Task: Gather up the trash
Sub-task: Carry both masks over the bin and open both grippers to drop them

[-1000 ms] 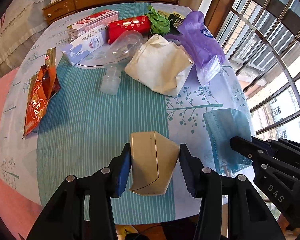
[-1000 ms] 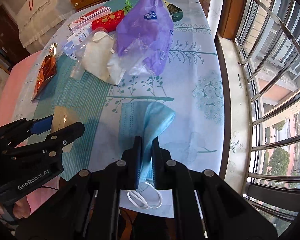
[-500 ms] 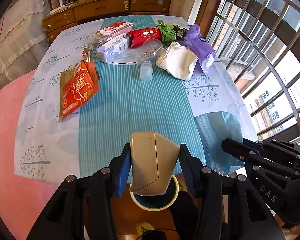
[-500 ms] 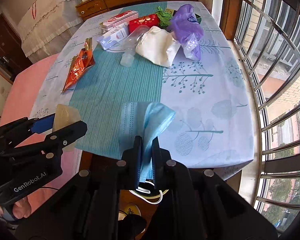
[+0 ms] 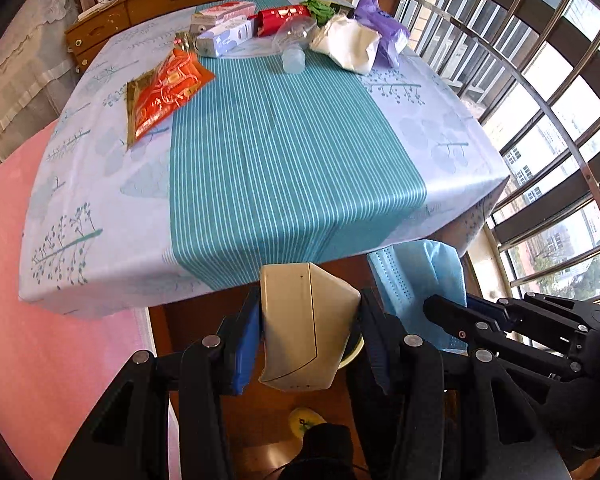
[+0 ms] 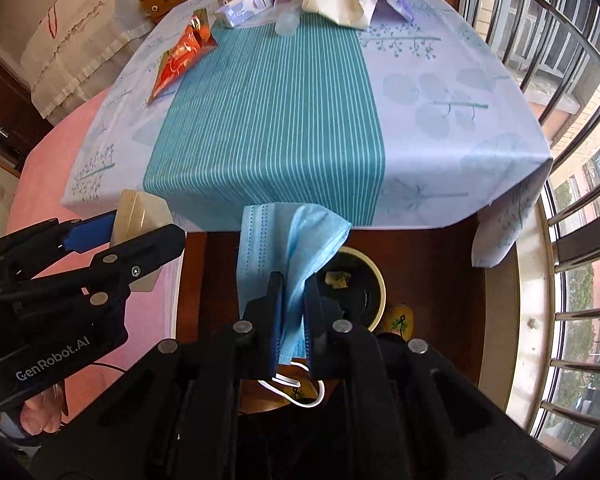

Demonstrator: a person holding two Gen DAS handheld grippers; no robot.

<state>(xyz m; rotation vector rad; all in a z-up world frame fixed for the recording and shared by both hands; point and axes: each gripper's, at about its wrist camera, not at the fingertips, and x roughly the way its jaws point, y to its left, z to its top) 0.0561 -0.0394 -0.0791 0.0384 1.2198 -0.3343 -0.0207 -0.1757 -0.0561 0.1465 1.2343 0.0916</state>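
Seen from the left wrist, the left gripper is clamped narrowly on a beige carton, carried past the near edge of the table; the bin's rim is mostly hidden beneath it. A release here is judged risky, since the carton could clip the rim and tumble to the floor.

From the right wrist, the right gripper is pinched nearly closed on a blue face mask, held beside the bin. The limp mask could drape over the rim or miss.

Glossy foil snack wrapper — matt striped cloth tablecloth.
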